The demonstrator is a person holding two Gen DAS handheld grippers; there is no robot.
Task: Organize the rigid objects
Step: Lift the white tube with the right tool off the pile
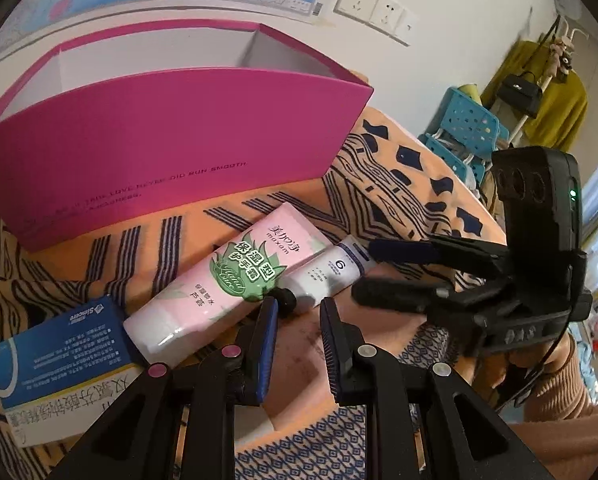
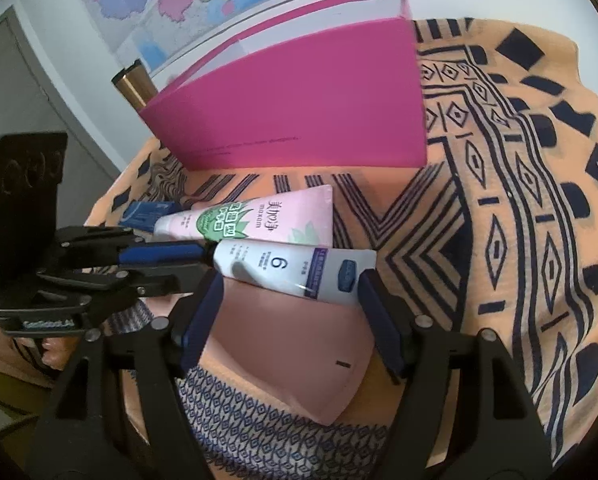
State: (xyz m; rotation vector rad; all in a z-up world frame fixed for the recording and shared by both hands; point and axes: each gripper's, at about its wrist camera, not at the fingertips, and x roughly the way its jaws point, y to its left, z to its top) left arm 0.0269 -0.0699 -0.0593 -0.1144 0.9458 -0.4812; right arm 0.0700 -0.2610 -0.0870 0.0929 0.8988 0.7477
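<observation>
A pink hand-cream tube point(image 1: 223, 280) point(image 2: 255, 218) and a white tube marked "6" point(image 1: 331, 274) point(image 2: 295, 270) lie side by side on the patterned cloth, in front of an open magenta box point(image 1: 171, 140) point(image 2: 299, 108). A blue-and-white carton point(image 1: 59, 356) point(image 2: 147, 212) lies left of the pink tube. My left gripper point(image 1: 297, 304) is open, its tips by the white tube's black cap. My right gripper point(image 2: 291, 286) is open wide, its jaws straddling the white tube's crimped end.
The orange cloth with dark stripes point(image 2: 519, 200) covers the surface and drops off at the right. A brass-coloured cylinder point(image 2: 133, 84) stands behind the box. Blue plastic stools point(image 1: 467, 128) and a coat rack point(image 1: 547, 80) stand beyond the table.
</observation>
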